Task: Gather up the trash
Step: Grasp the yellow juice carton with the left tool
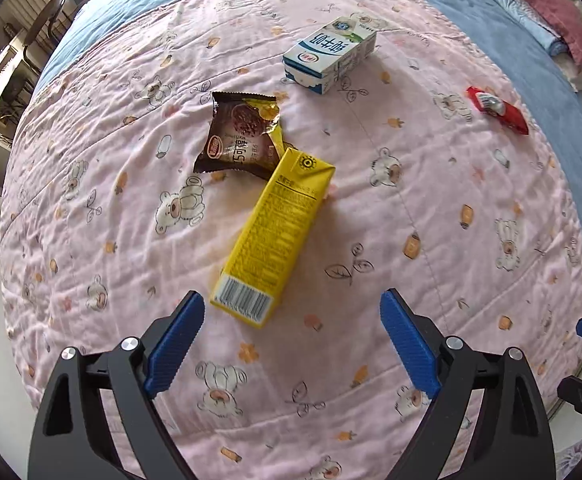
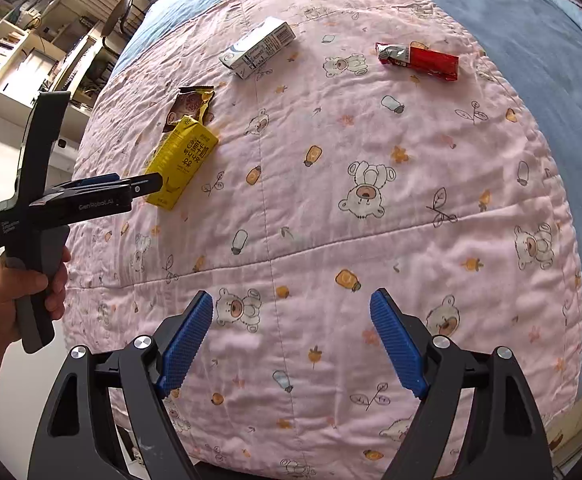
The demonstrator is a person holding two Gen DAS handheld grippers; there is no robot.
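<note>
Both hand-held grippers, left (image 1: 292,300) and right (image 2: 291,300), gape wide over the quilt (image 1: 411,208); yellow carton (image 1: 275,232) overlaps brown wrapper (image 1: 239,136), milk carton (image 1: 331,54) and red wrapper (image 1: 497,109) beyond.

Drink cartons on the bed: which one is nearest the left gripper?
The yellow carton, right before the open left gripper; the white-blue carton lies farther away.

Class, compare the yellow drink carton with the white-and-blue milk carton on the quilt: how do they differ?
The yellow carton is slimmer and lies right in front of the left gripper; the milk carton looks stubbier and lies farther off. The yellow carton's top overlaps a brown snack wrapper; the milk carton touches nothing. Both lie flat on the pink quilt.
</note>
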